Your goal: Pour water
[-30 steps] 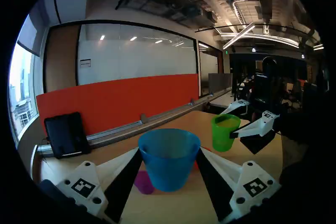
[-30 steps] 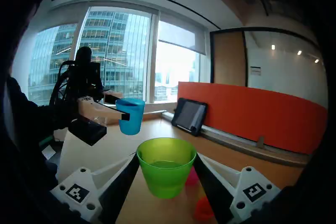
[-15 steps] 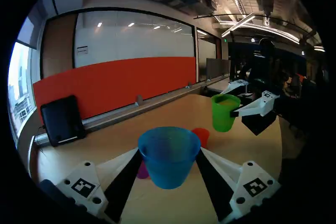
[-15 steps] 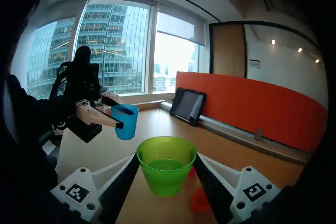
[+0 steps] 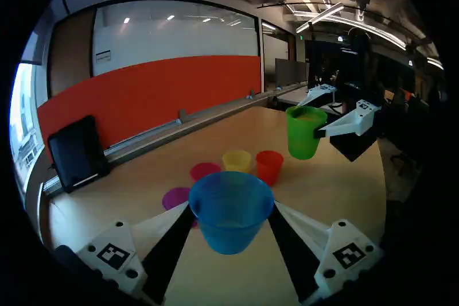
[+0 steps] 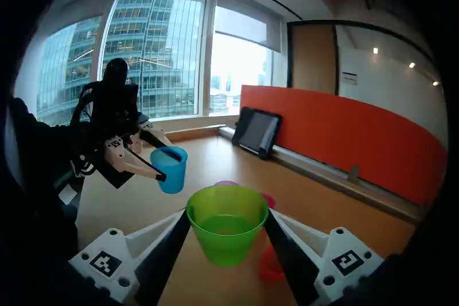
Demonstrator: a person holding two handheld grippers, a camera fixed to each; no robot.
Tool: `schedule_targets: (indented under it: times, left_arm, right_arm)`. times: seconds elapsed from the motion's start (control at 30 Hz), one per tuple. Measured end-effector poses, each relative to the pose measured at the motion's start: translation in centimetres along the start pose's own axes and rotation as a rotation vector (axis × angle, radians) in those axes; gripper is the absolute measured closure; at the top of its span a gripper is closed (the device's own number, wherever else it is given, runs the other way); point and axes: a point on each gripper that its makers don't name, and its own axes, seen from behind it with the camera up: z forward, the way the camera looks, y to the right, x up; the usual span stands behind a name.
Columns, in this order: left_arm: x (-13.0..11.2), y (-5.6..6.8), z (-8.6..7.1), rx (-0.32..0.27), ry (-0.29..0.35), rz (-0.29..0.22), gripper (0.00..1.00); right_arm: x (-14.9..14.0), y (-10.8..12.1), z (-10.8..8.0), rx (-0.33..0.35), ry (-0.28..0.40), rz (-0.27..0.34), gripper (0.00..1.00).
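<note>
In the left gripper view, my left gripper (image 5: pixel 231 214) is shut on a blue cup (image 5: pixel 231 209), held upright above the wooden table (image 5: pixel 327 185). The right gripper view has my right gripper (image 6: pixel 227 231) shut on a green cup (image 6: pixel 228 223) with water in its bottom. Each view also catches the other hand's load: the green cup (image 5: pixel 305 131) in the right gripper (image 5: pixel 321 131) at upper right, and the blue cup (image 6: pixel 169 169) in the left gripper (image 6: pixel 160 169) at left, with a dark sleeve (image 6: pixel 40 151) behind it.
Small cups stand on the table between the grippers: yellow (image 5: pixel 237 161), red (image 5: pixel 269 166), pink (image 5: pixel 205 170), purple (image 5: pixel 177 197). A dark tablet (image 5: pixel 76 152) leans against the orange partition (image 5: pixel 155 90). Large windows (image 6: pixel 155 65) lie beyond the table's far end.
Both grippers have tilted down toward the table, bringing the small cups into view. The blue cup has dropped lower and the two held cups stay apart.
</note>
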Motion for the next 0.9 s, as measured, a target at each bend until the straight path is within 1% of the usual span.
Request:
schedule_targets:
  times: [0.47, 0.9]
  left_arm:
    - [-4.3, 0.4, 1.2, -0.022, -0.098, 0.011, 0.13]
    - [-8.3, -0.2, 2.5, -0.022, -0.180, 0.008, 0.13]
  right_arm:
    - [-4.0, -0.2, 0.5, 0.023, -0.103, -0.014, 0.09]
    - [-8.6, -0.1, 1.2, 0.025, -0.191, 0.001, 0.08]
